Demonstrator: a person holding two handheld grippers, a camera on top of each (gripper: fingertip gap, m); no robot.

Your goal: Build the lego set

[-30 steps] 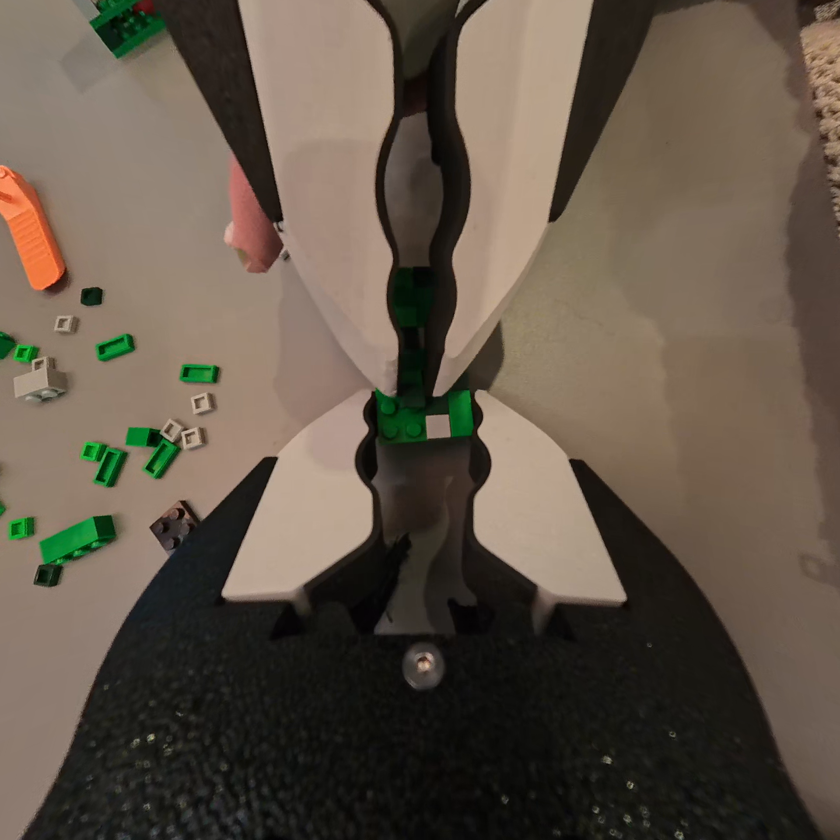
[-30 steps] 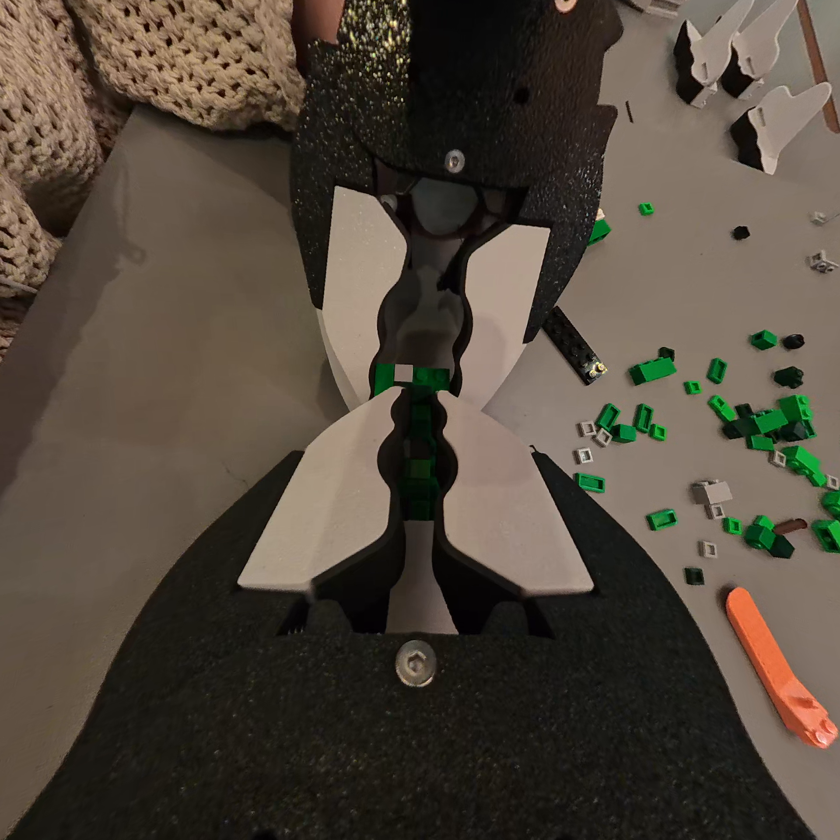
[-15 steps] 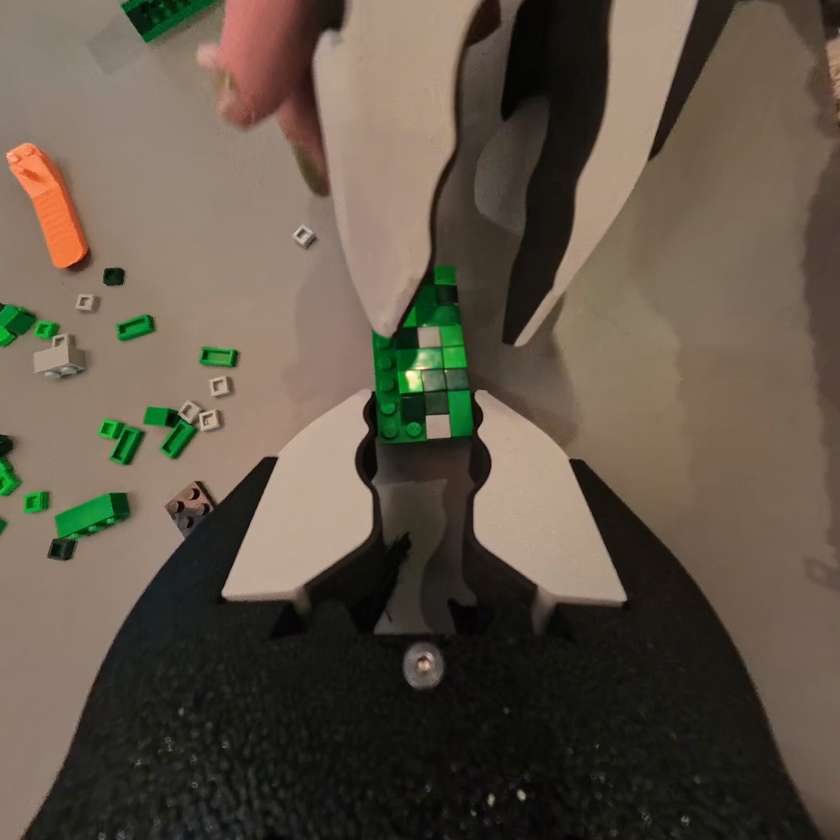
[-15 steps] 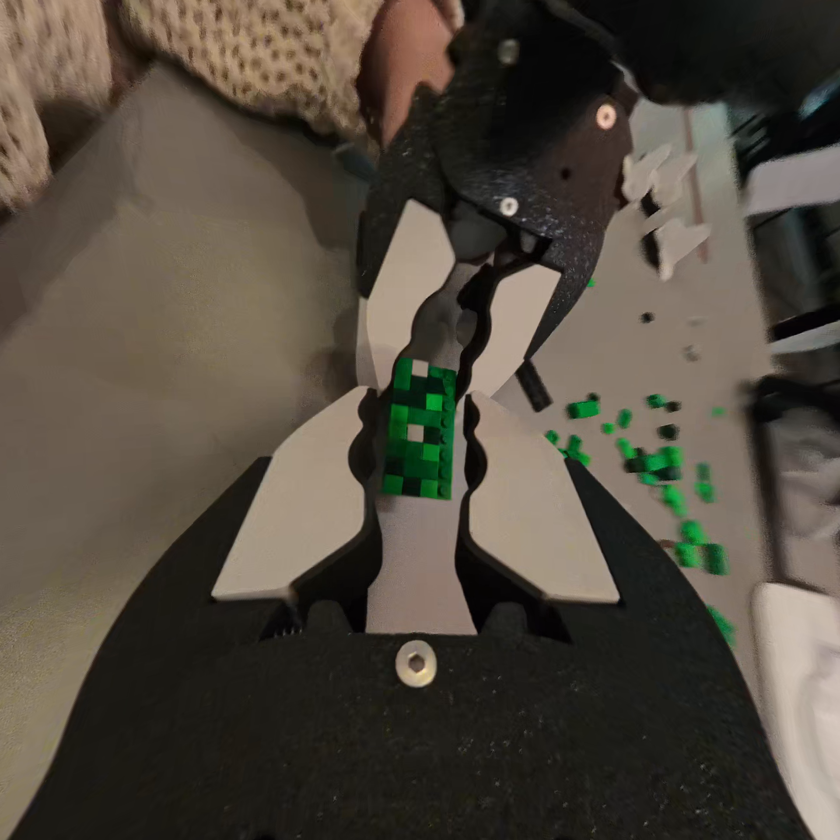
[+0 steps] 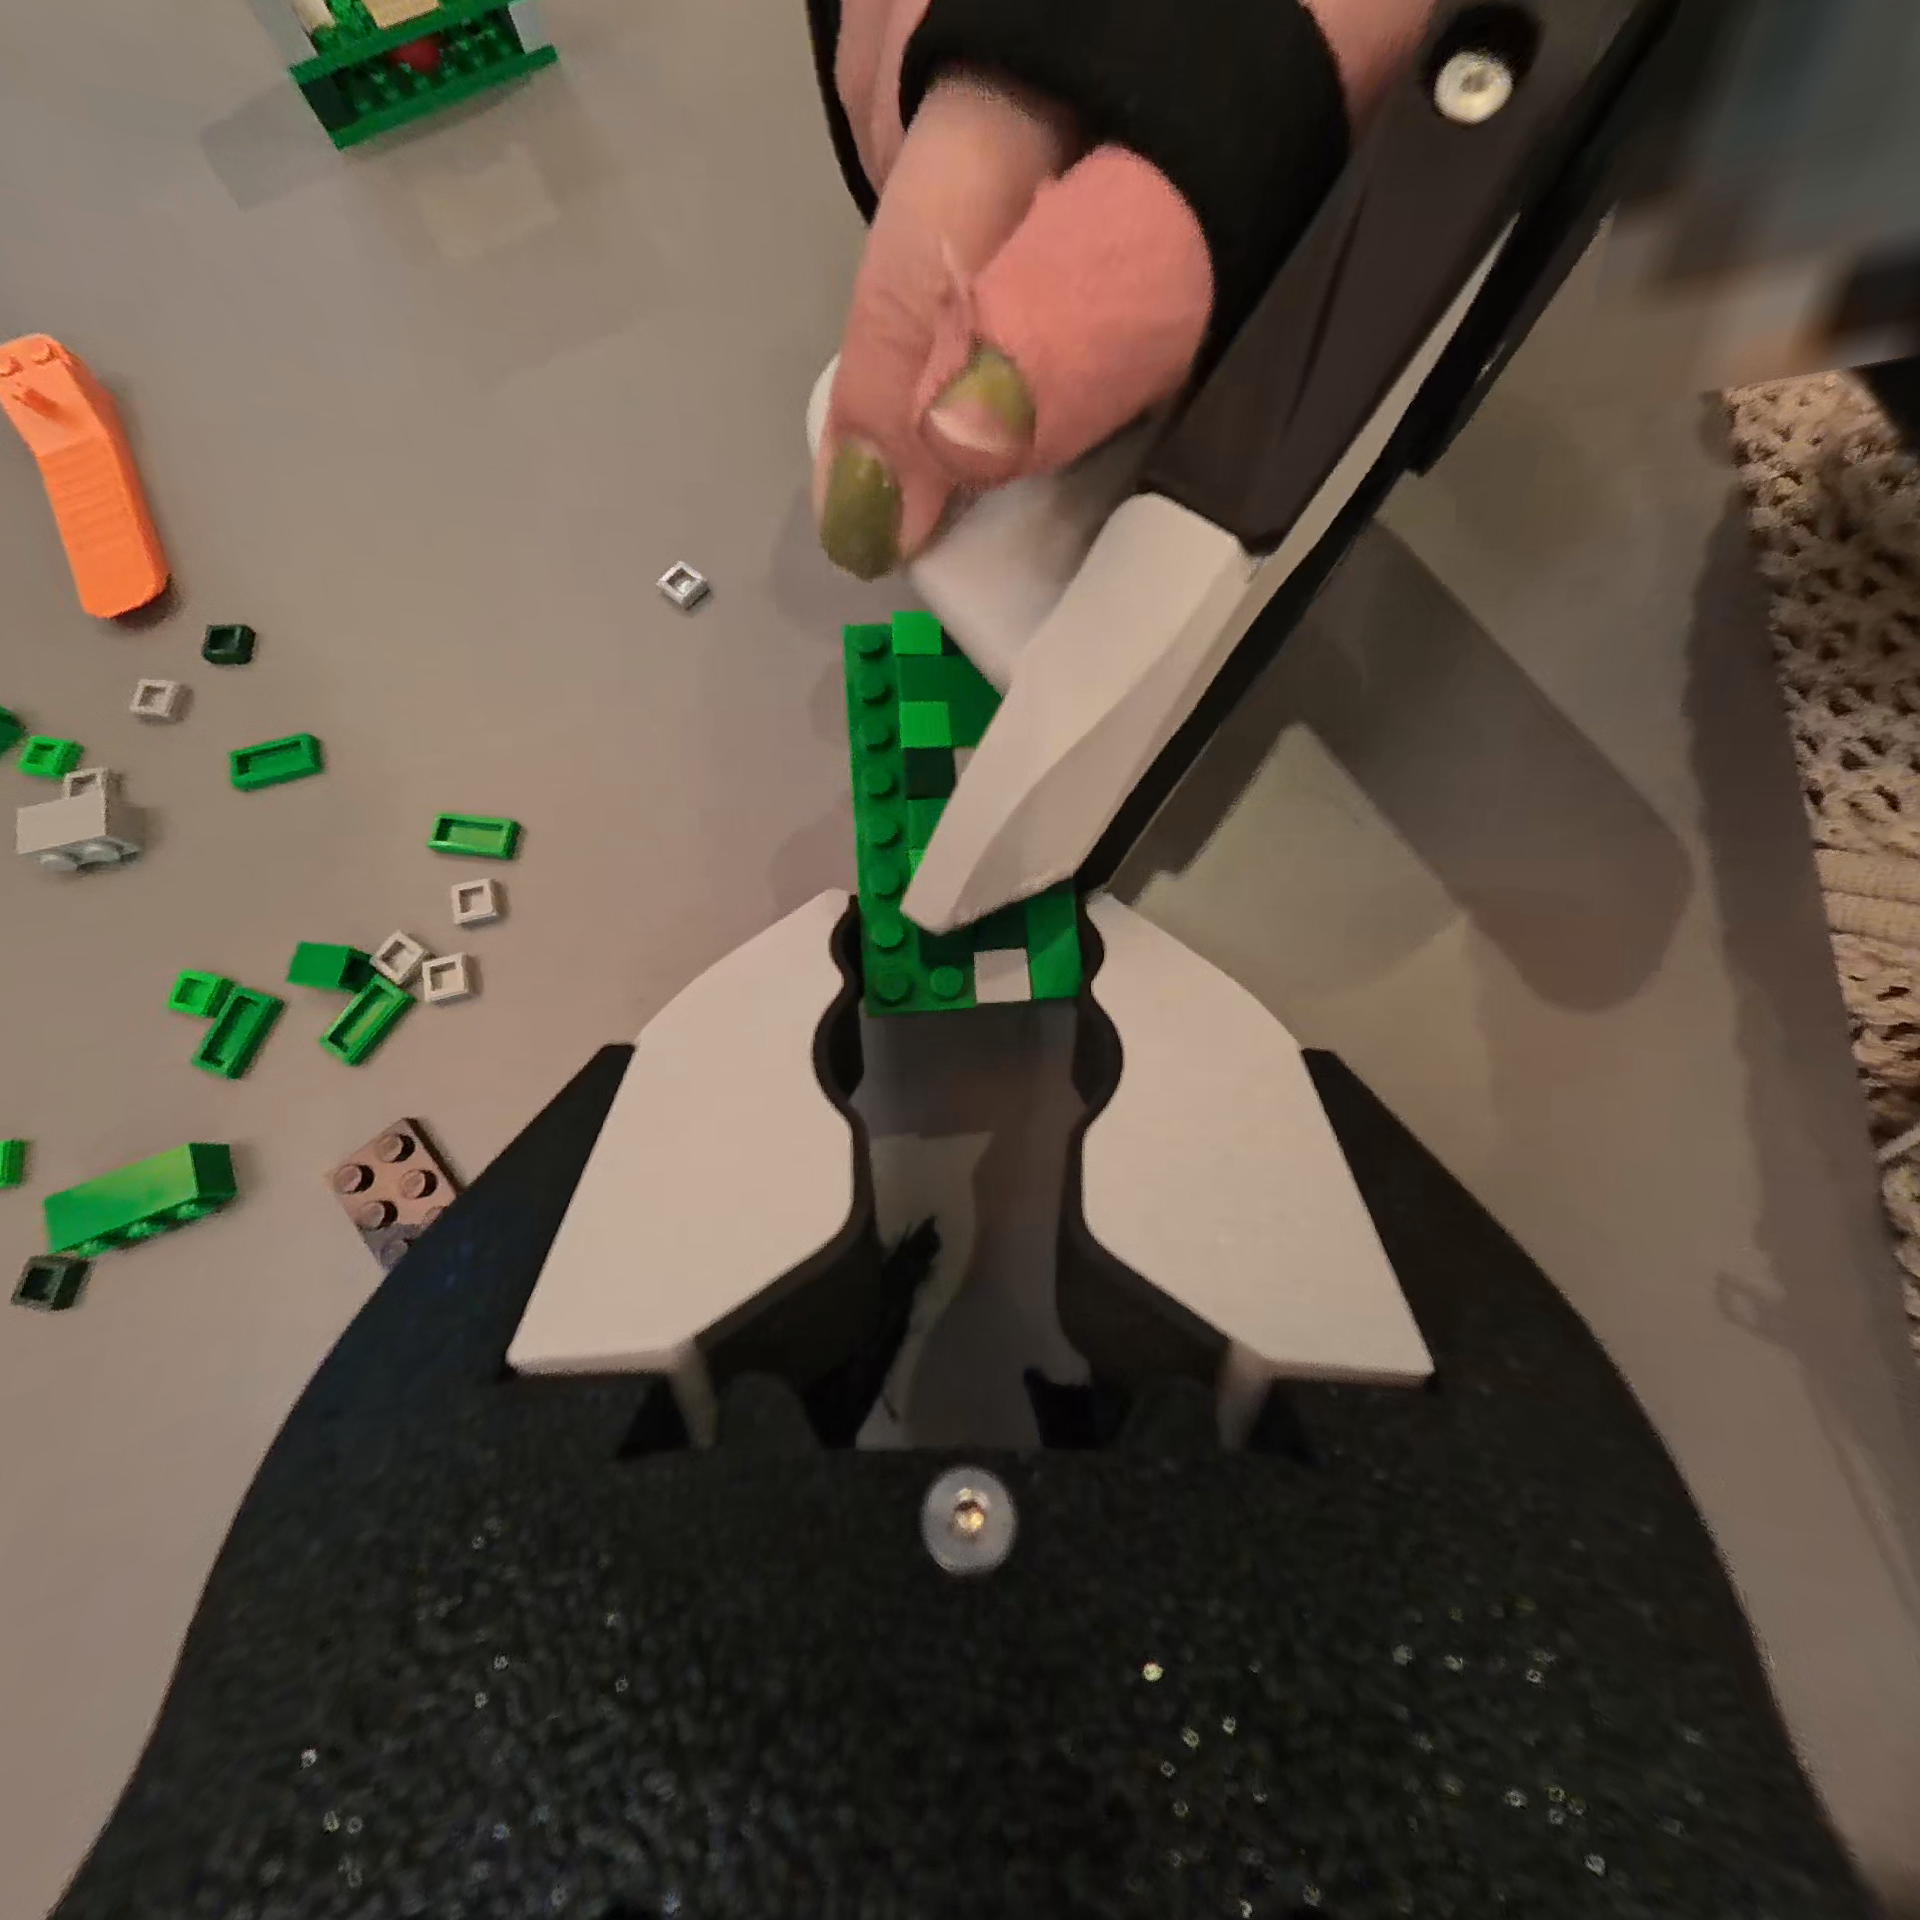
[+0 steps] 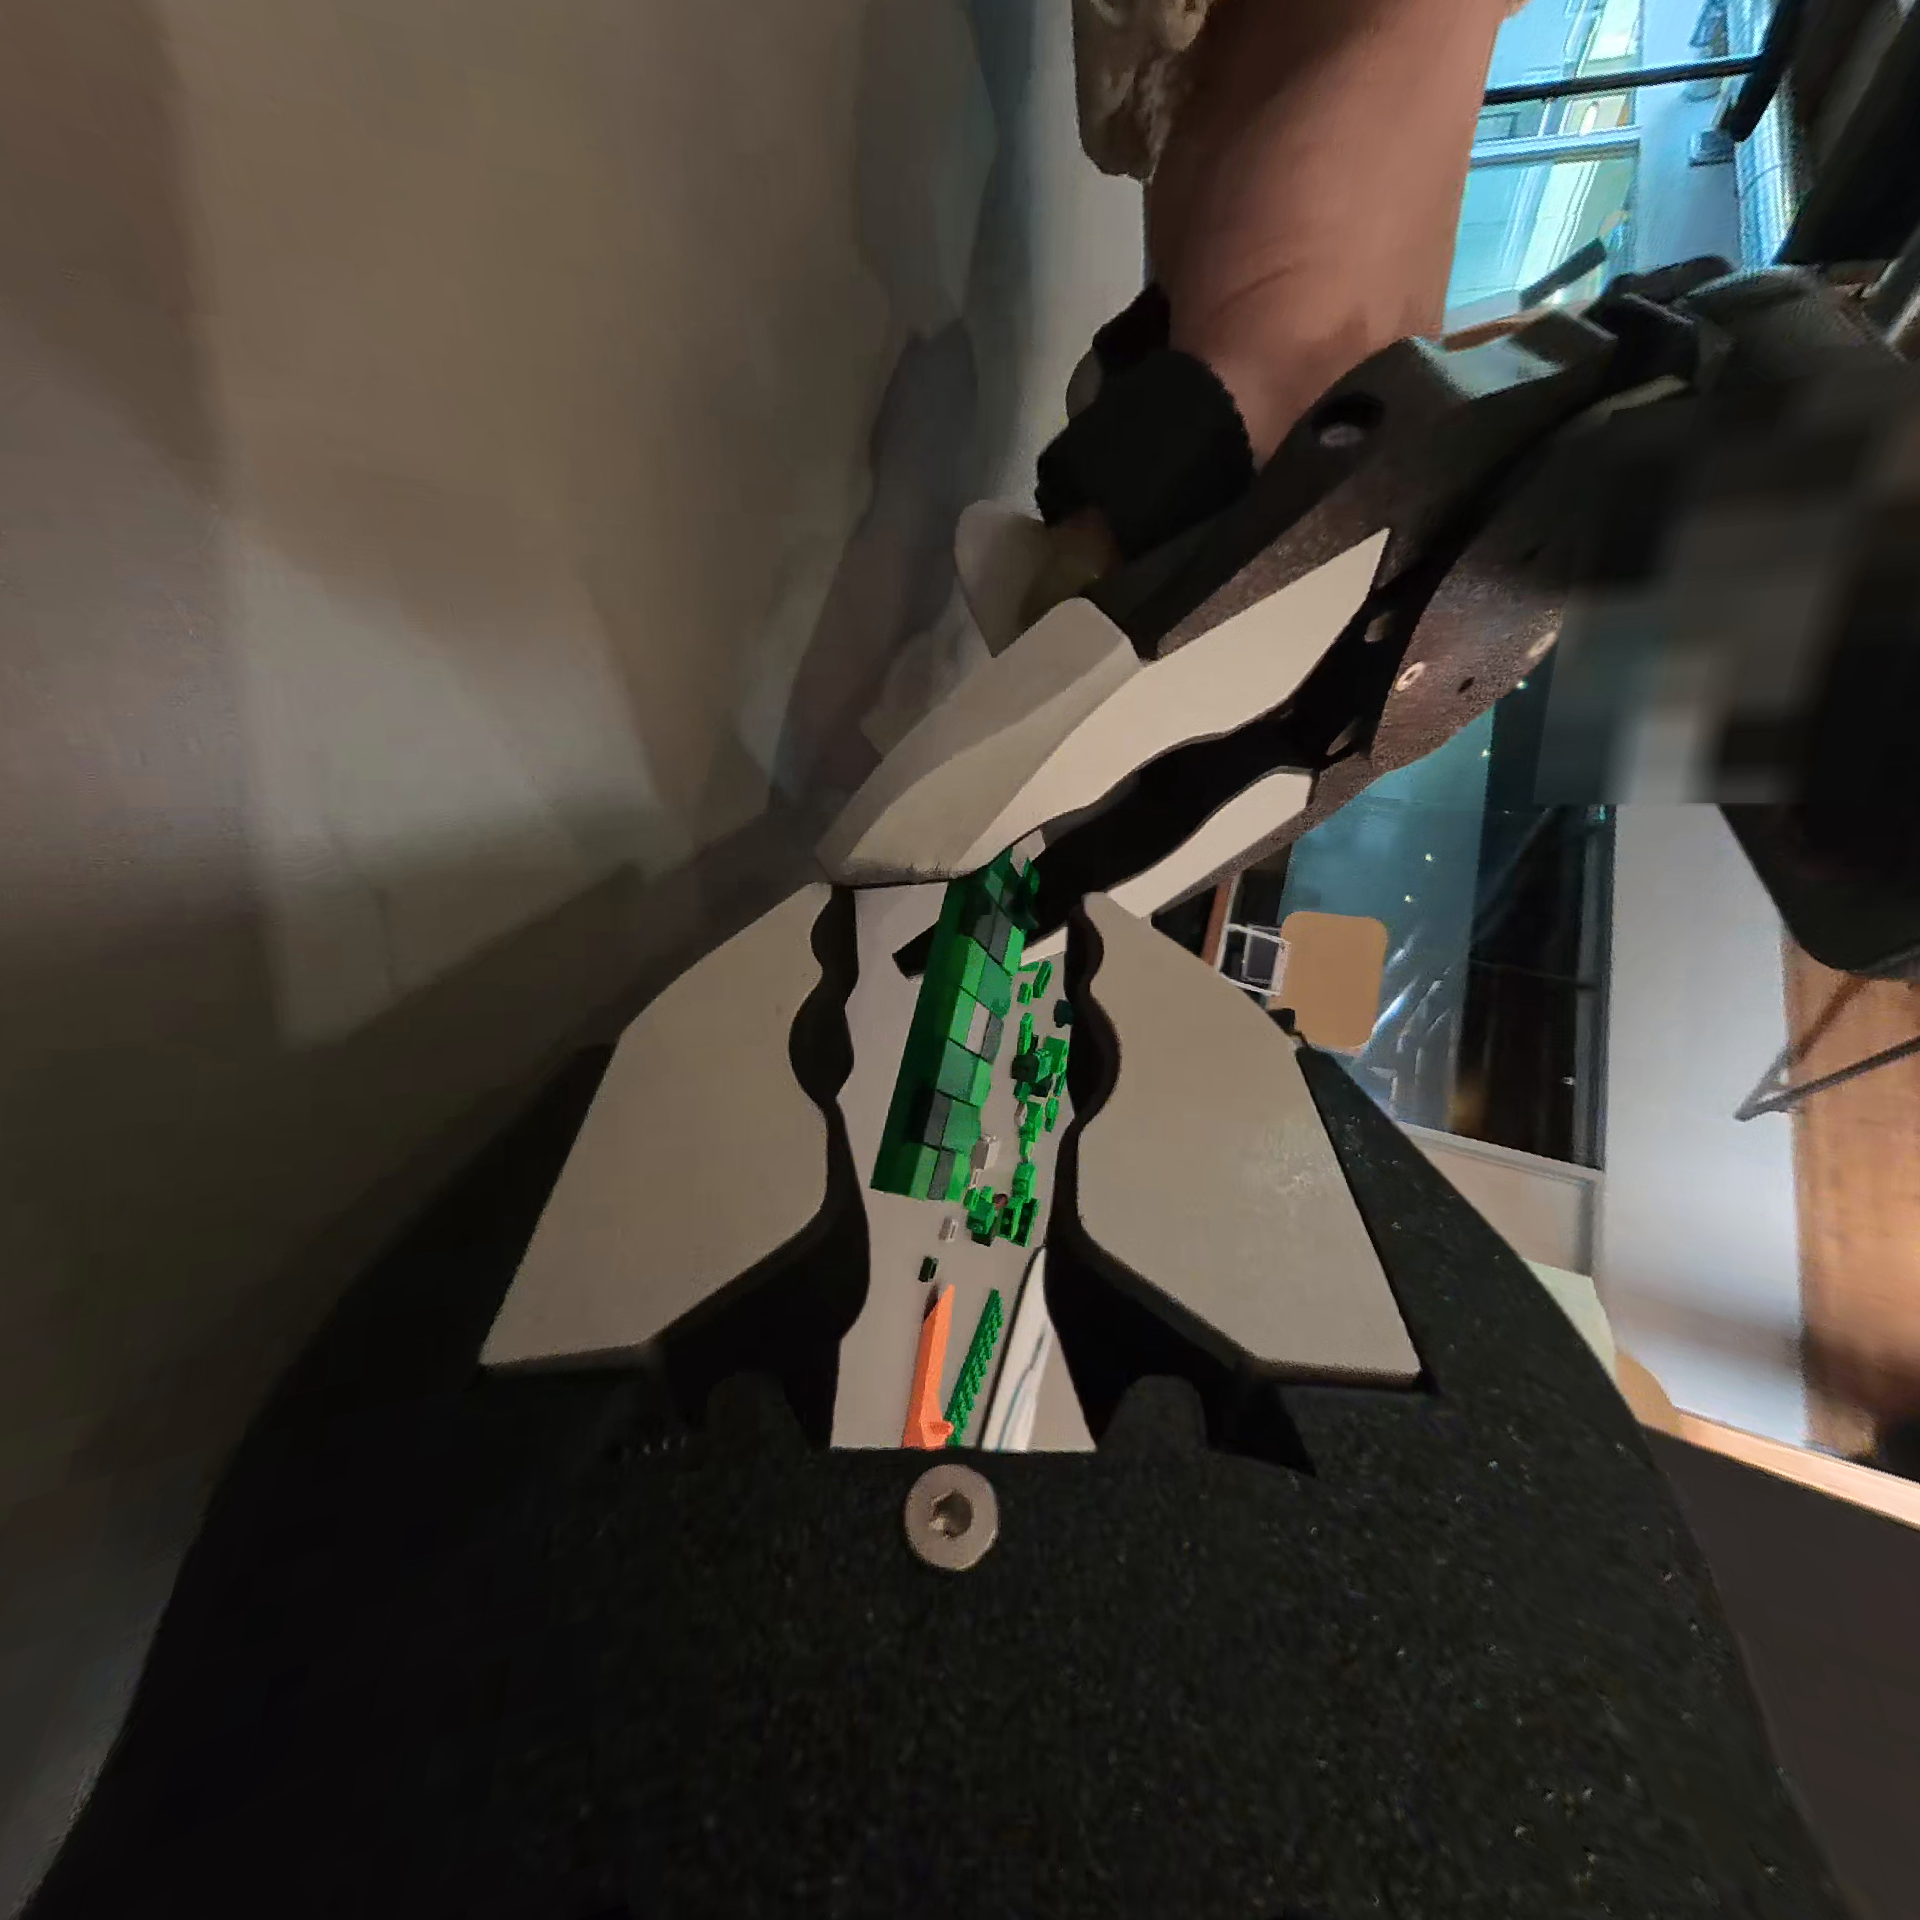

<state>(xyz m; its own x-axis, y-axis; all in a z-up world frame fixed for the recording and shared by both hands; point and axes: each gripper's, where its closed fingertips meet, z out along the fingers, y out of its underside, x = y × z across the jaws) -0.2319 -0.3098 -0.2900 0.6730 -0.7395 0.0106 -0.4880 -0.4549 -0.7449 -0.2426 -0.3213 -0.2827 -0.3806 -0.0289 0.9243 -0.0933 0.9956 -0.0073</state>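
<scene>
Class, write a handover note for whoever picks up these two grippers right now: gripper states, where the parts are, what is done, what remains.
Left gripper: shut on the near end of the green plate.
Right gripper: open, one finger over the plate.
Loose pieces and orange separator: on the table, left side.
Done: plate mostly tiled.
Left: one studded row is bare; small build sits apart, far left.

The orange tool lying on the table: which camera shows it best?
The left wrist view: the orange tool lies unobstructed at the left edge, though cropped. The right wrist view shows only a thin orange sliver between its own fingers.
</scene>
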